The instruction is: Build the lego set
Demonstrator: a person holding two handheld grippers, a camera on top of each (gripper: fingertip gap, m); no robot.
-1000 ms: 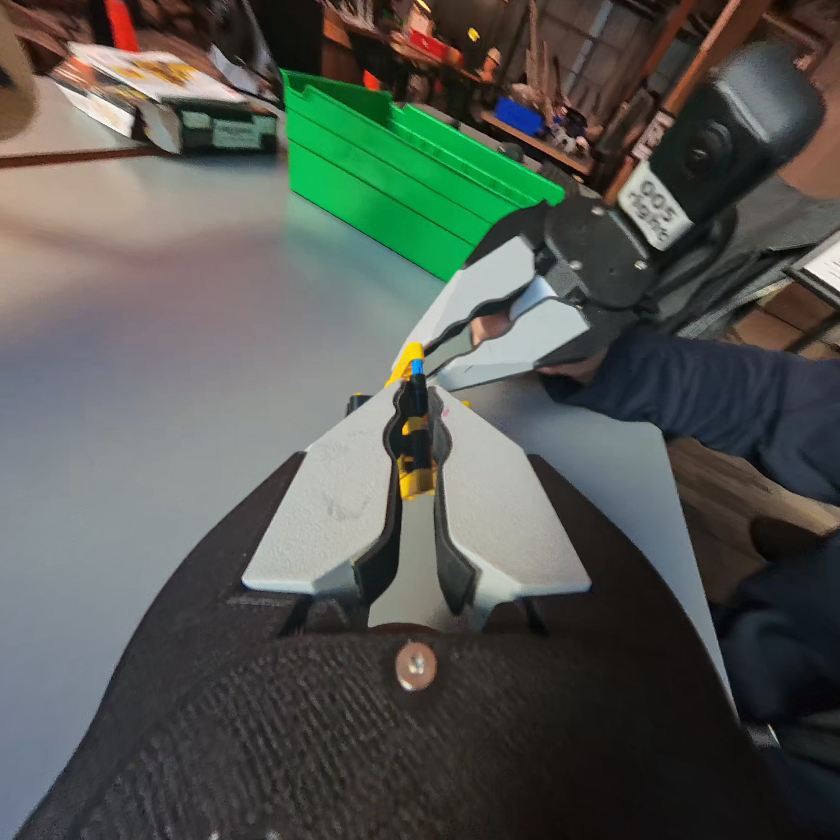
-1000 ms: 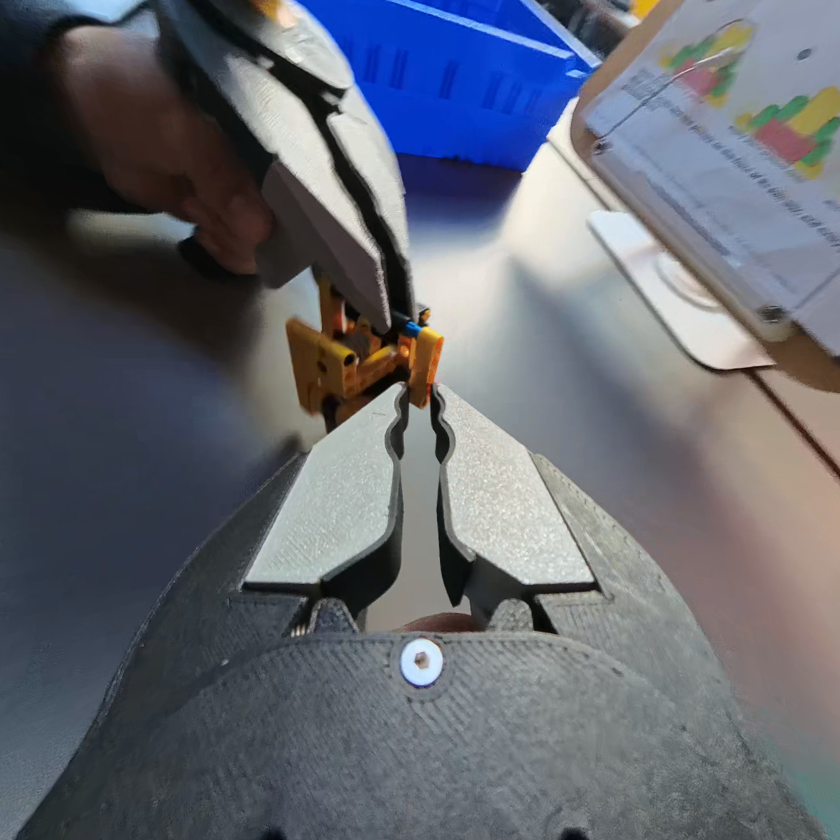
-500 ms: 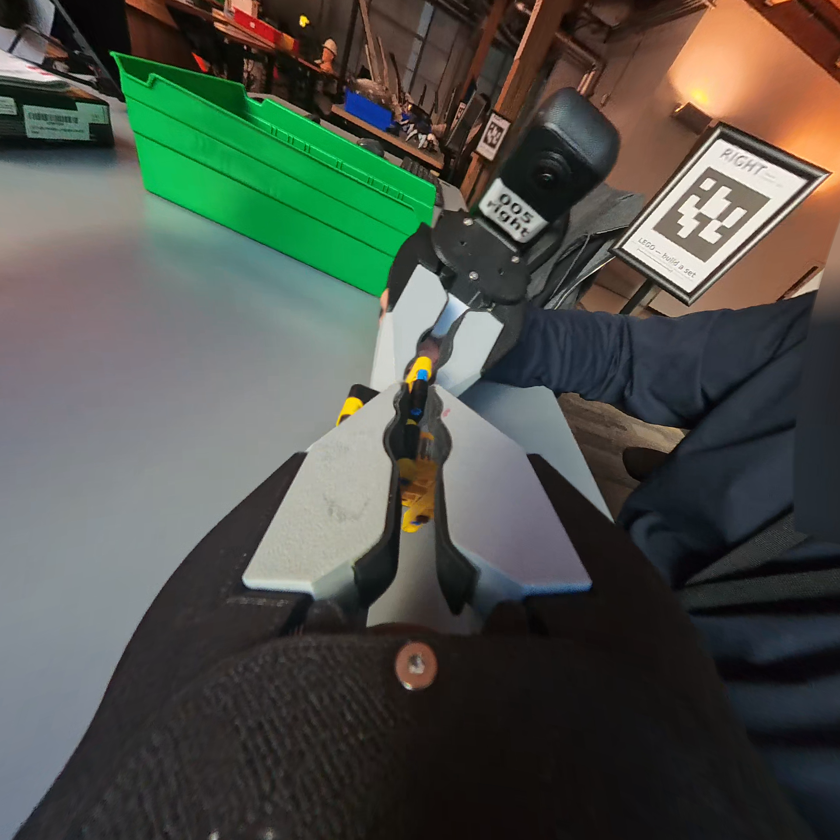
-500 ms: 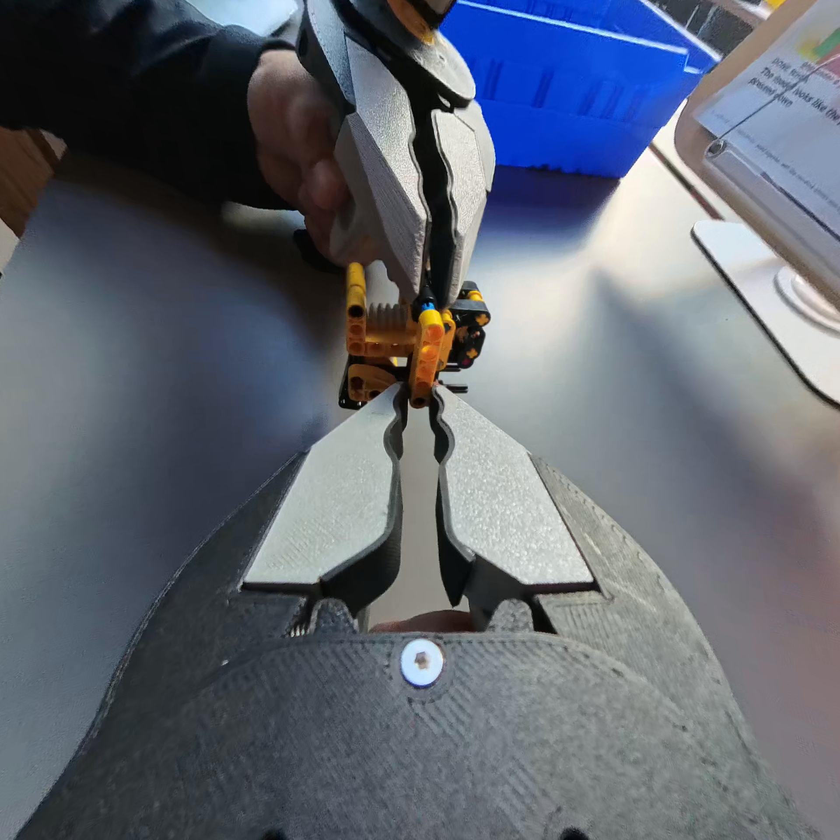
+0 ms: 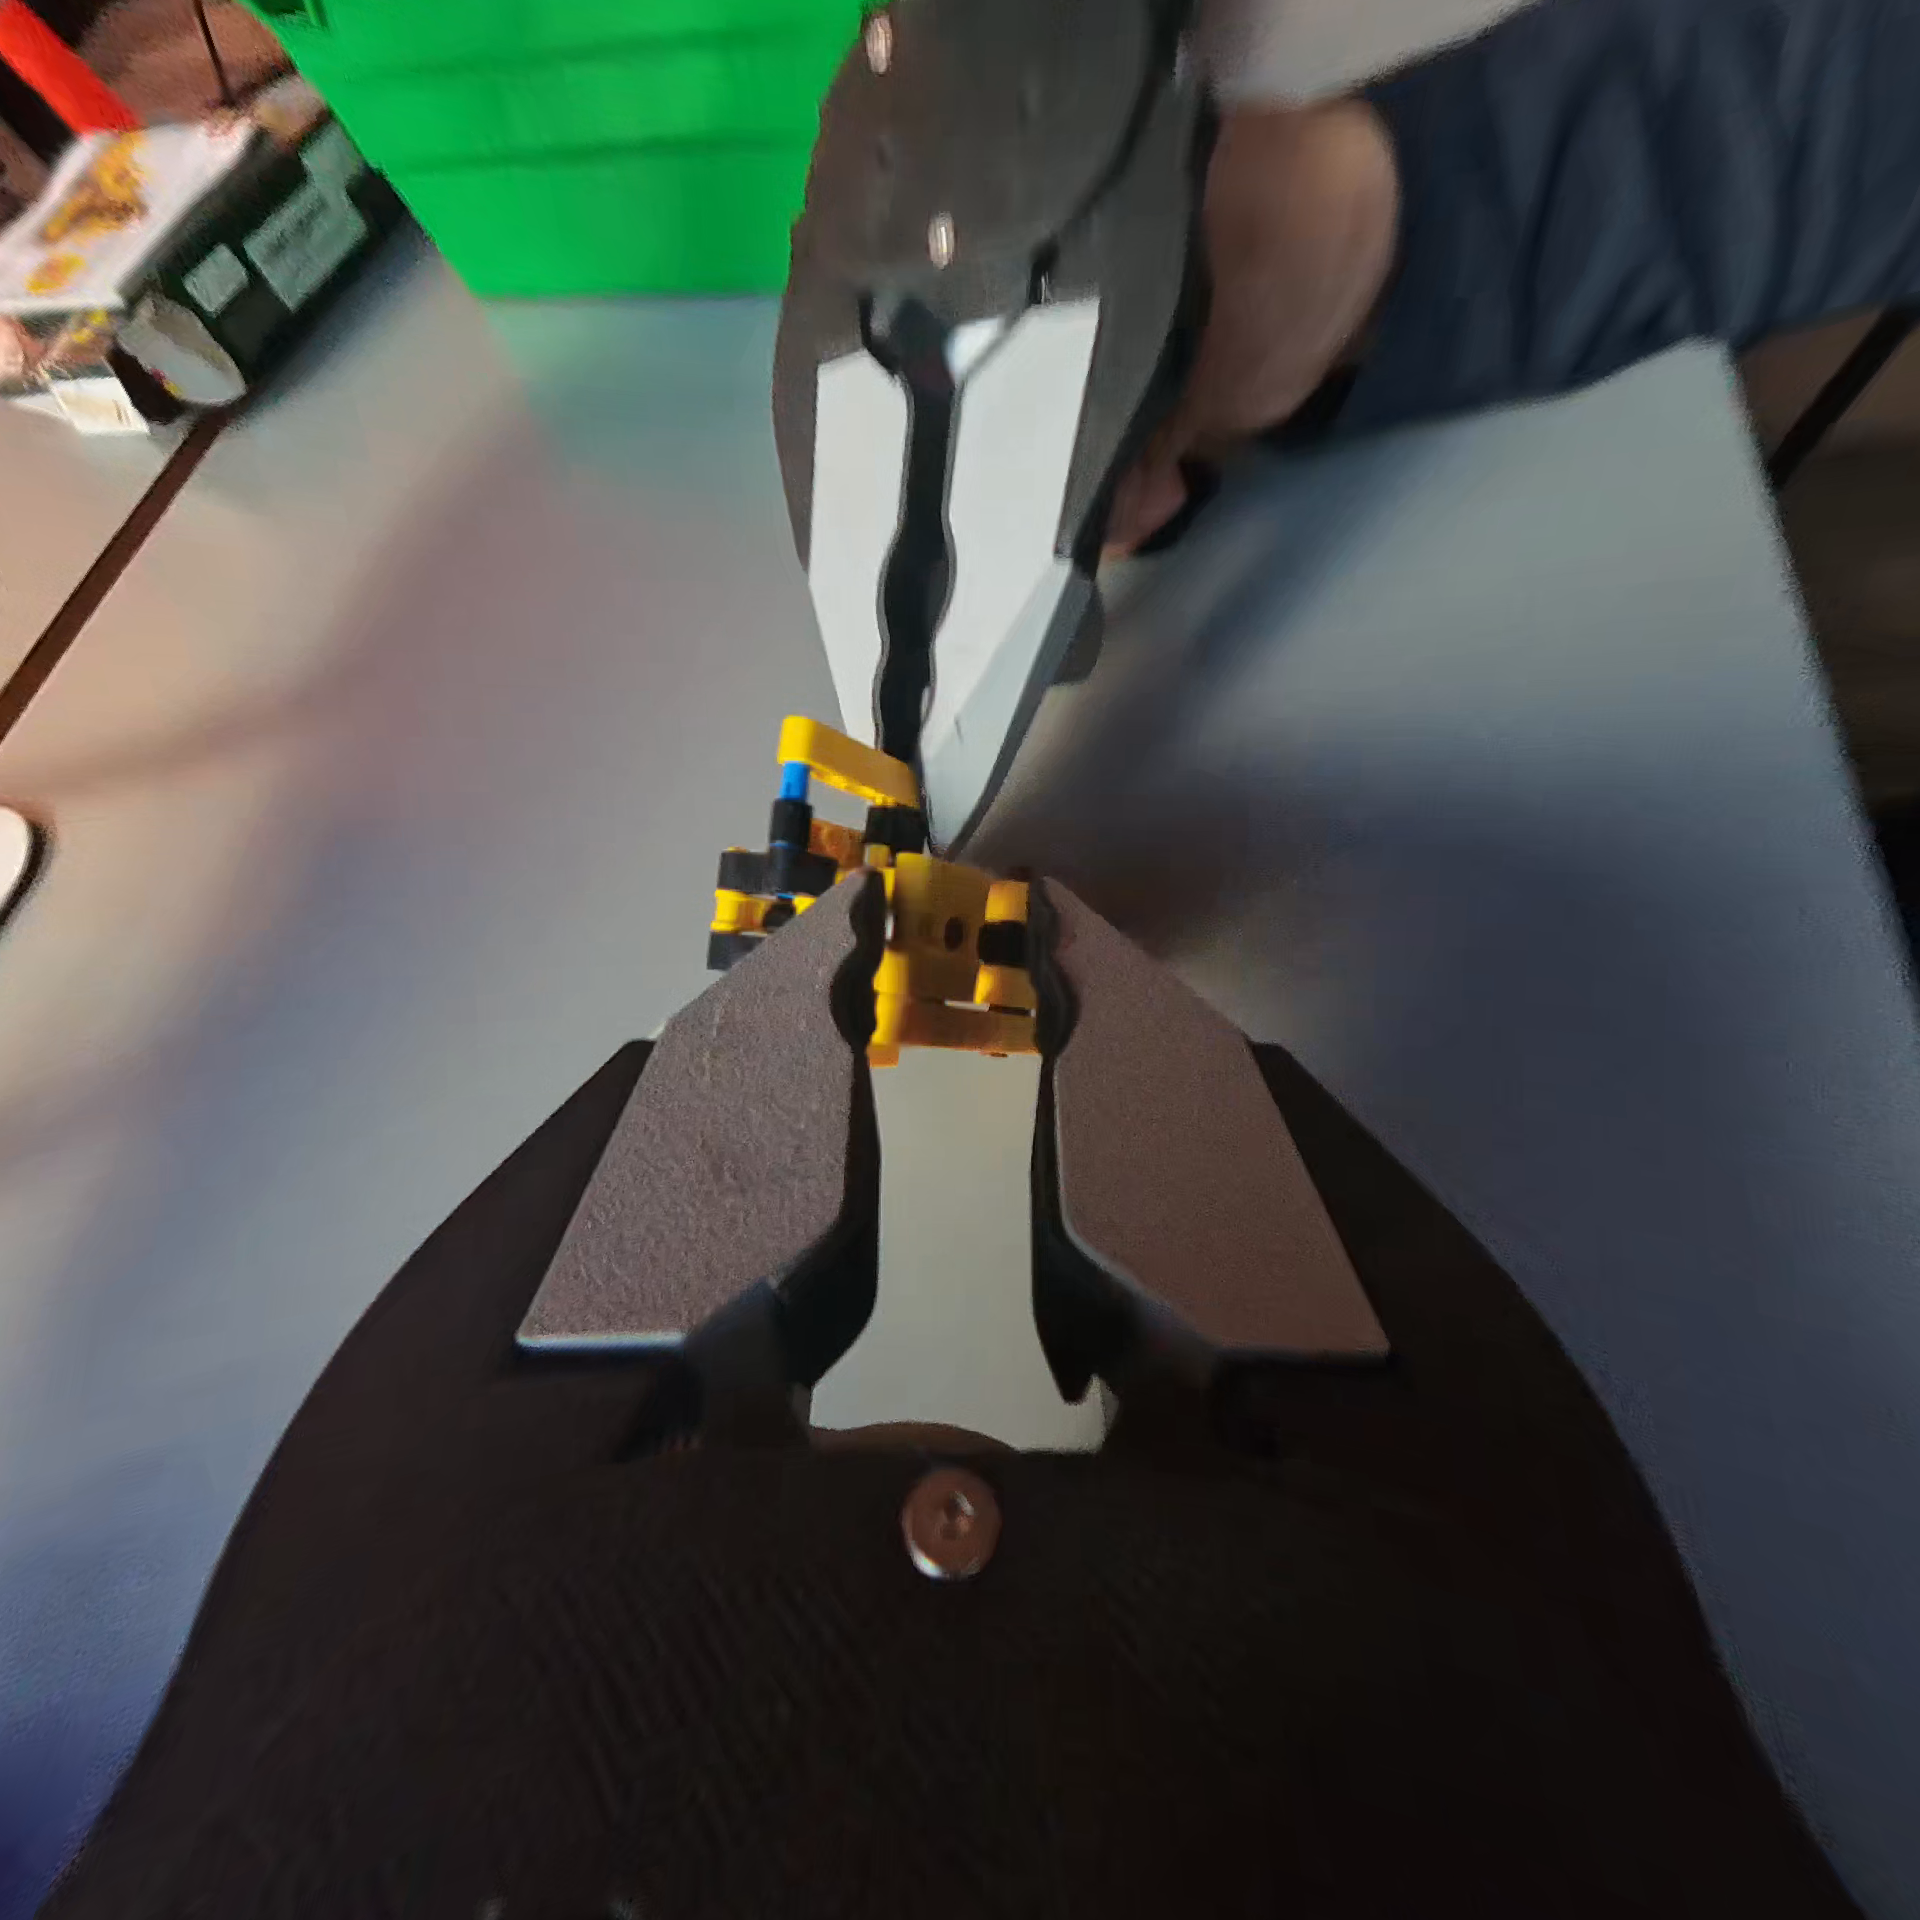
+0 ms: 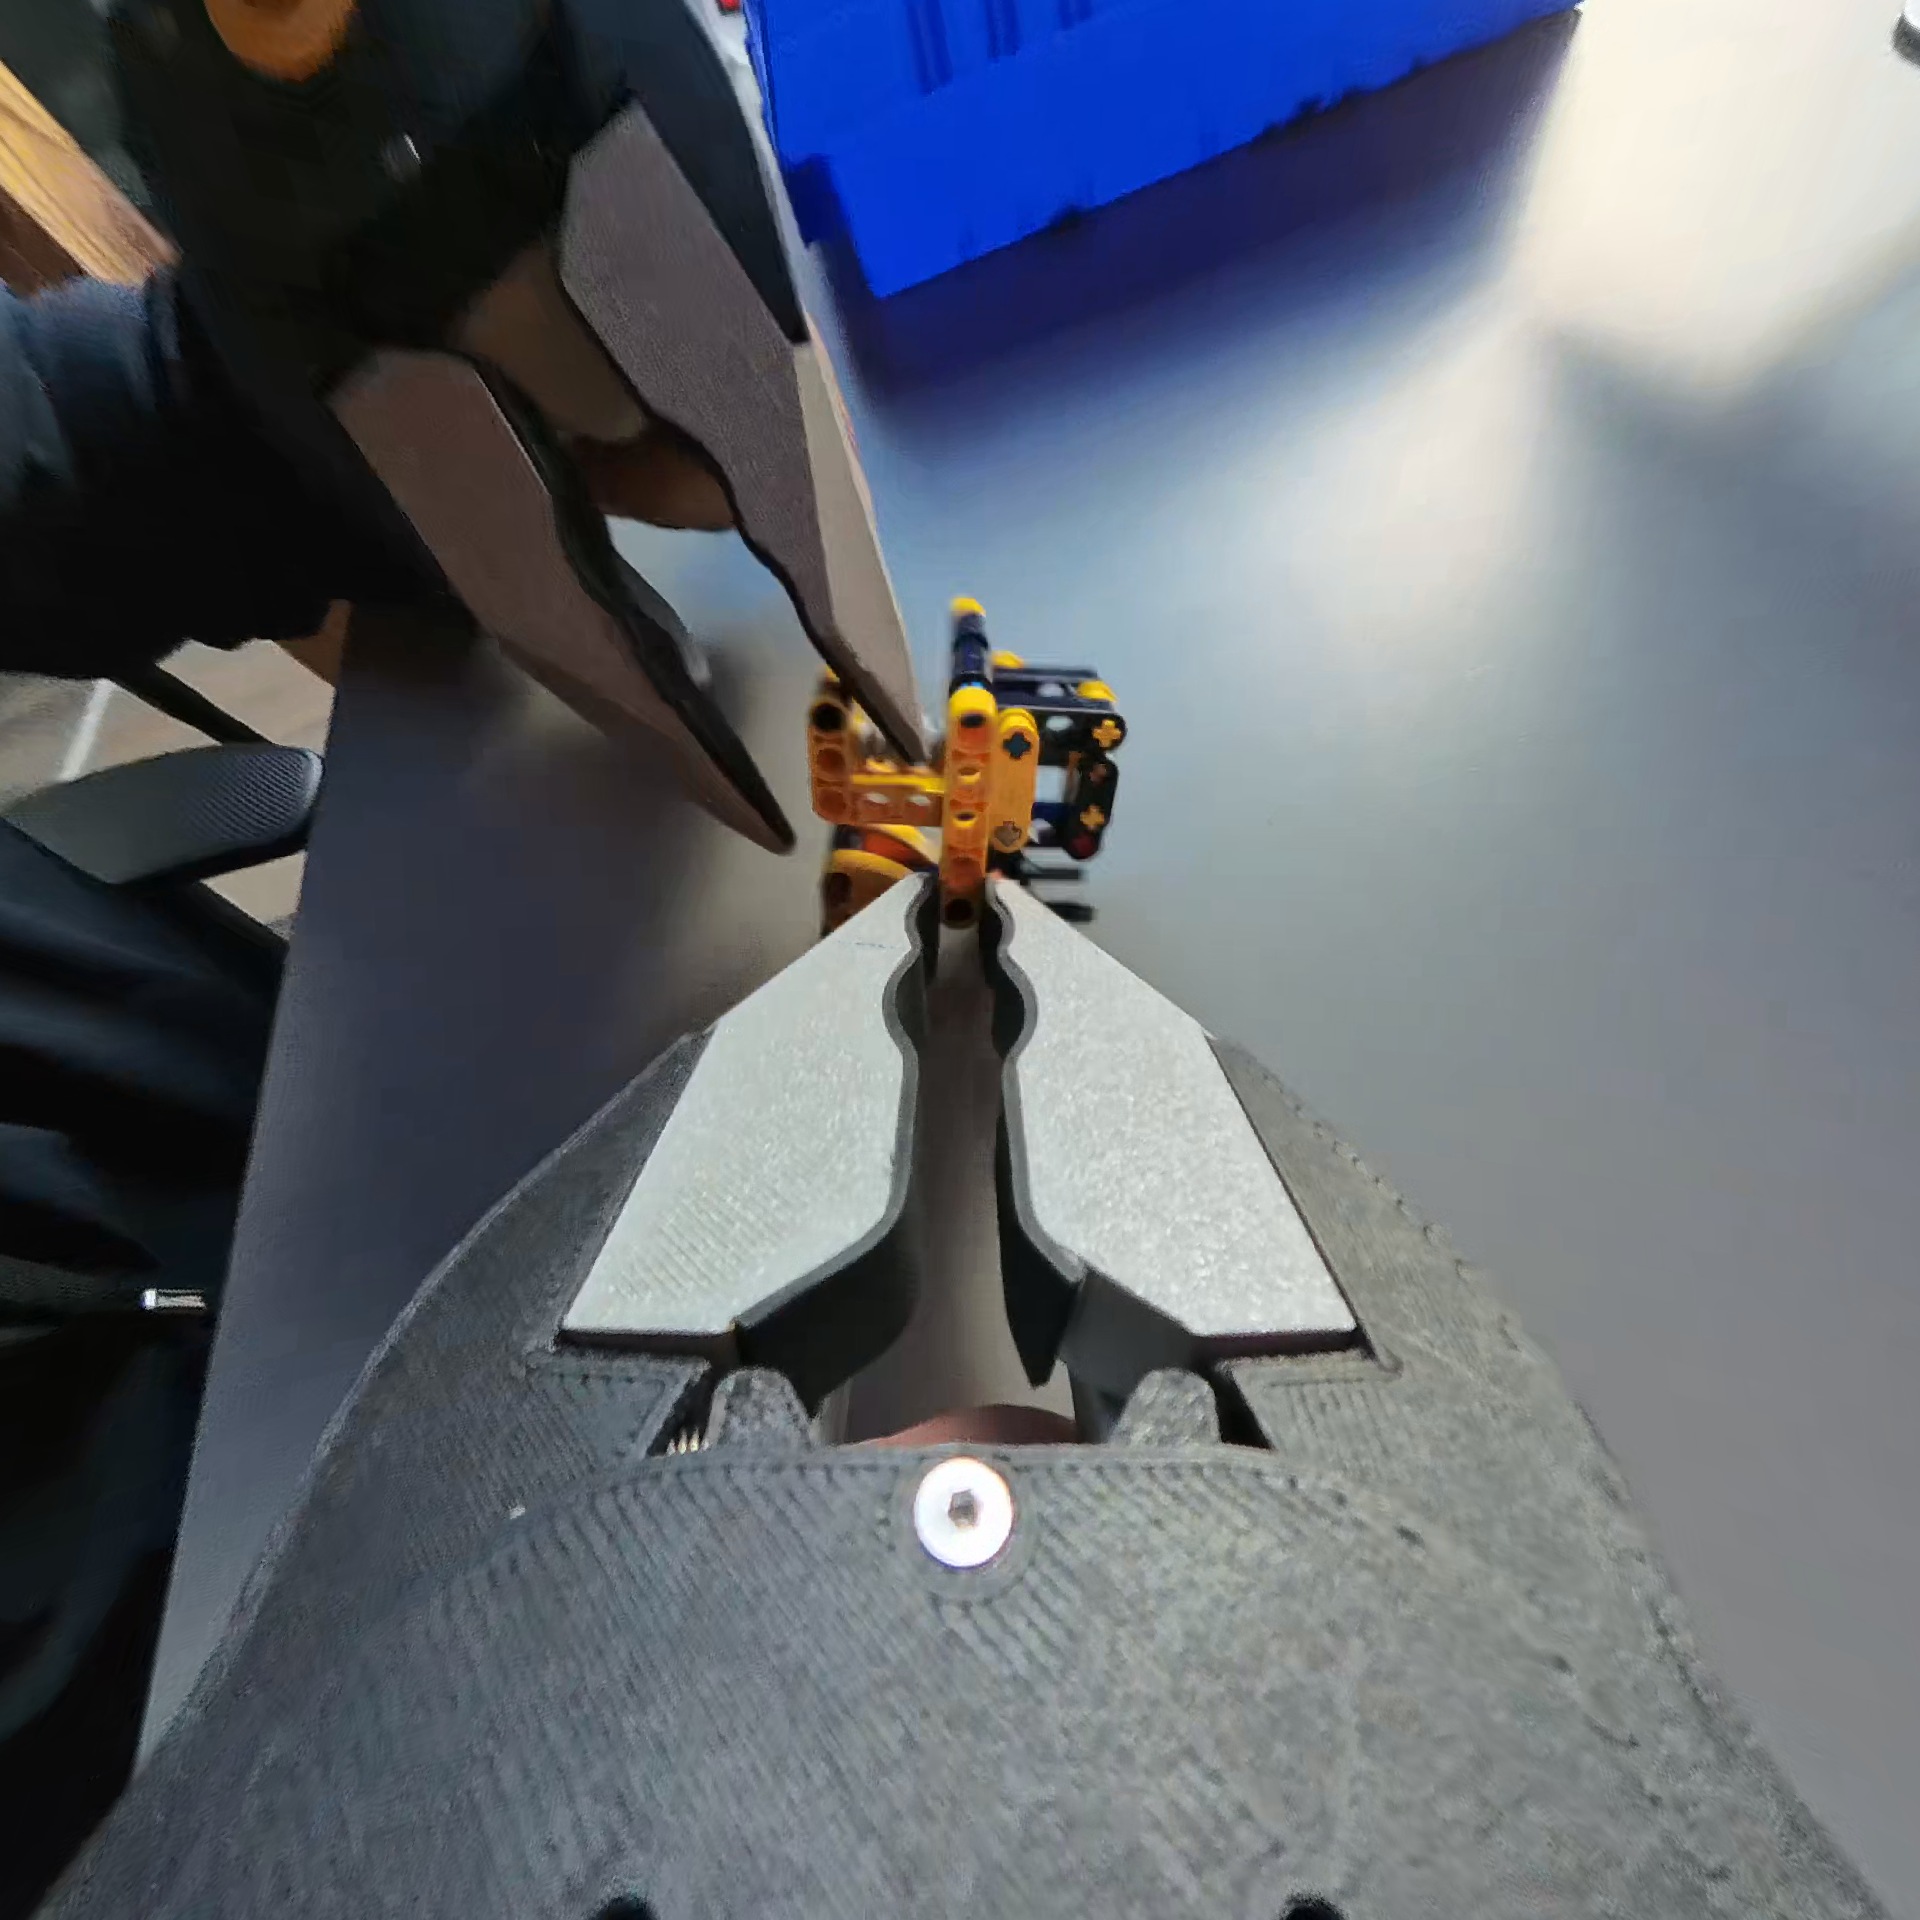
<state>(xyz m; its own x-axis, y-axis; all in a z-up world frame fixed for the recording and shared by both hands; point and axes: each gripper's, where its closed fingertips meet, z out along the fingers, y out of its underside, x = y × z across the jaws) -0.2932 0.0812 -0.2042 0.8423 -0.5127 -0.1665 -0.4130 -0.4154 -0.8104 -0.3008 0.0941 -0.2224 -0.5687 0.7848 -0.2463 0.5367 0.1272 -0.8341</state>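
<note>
left gripper (image 5: 951, 914): yellow model (image 5: 935, 966) is clamped | right gripper (image 6: 958, 894): yellow beam (image 6: 966, 800) on model is pinched | risk: beam could be popped off by twisting

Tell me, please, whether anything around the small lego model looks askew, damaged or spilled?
Nothing stands out. The yellow-and-black lego model looks intact, held between the left gripper and the right gripper. No loose pieces show on the grey table.
</note>
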